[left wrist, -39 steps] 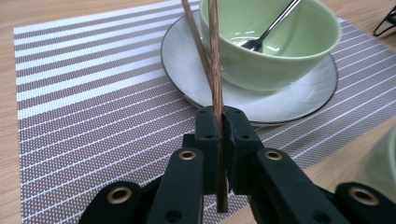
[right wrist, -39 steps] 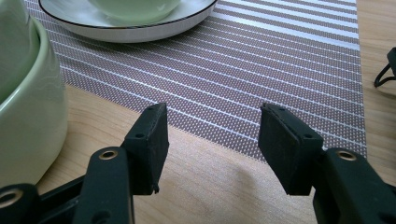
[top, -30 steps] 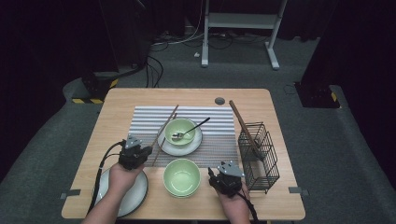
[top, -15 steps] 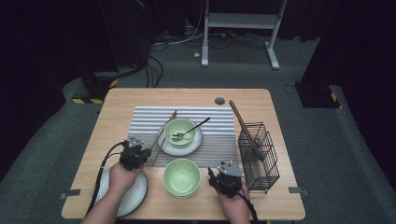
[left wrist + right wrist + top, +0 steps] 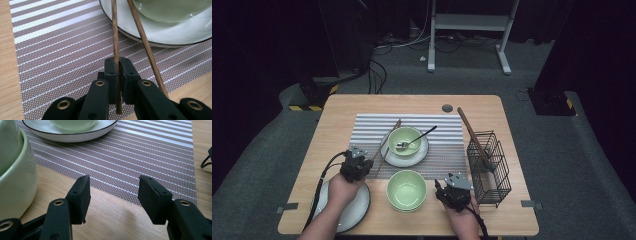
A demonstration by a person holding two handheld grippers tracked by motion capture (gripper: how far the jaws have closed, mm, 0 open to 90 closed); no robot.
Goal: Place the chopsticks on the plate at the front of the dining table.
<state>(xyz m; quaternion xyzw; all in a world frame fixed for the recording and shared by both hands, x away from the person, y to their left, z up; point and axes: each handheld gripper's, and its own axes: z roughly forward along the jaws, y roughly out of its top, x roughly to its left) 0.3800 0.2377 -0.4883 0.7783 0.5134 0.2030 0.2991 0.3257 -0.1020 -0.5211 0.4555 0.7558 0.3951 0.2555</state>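
- Left gripper view looks along the left gripper [image 5: 117,65], whose jaws are pressed together on one brown chopstick [image 5: 115,30], near its lower end over the striped mat [image 5: 57,50].
- That chopstick runs forward from the jaws and meets the rim of the white plate [image 5: 150,32] that carries a green bowl [image 5: 172,10]; whether it has cleared the mat I cannot tell.
- A second chopstick [image 5: 147,47] lies just beside the first, outside the jaws, its far end also leaning on the plate rim.
- High view places the left gripper [image 5: 356,165] at the mat's left edge on the bench [image 5: 362,107], beside a dark-rimmed plate [image 5: 357,210]; a wire basket [image 5: 489,165] stands at the right with a stick already leaning in it.
- Right gripper [image 5: 113,195] hovers with its jaws spread and nothing between them, close to a near green bowl [image 5: 15,175].
- Judgement: the step in hand is picking up one chopstick. The next move likely calls for a clean lift that leaves its neighbour and the plate undisturbed, then a carry toward the basket.
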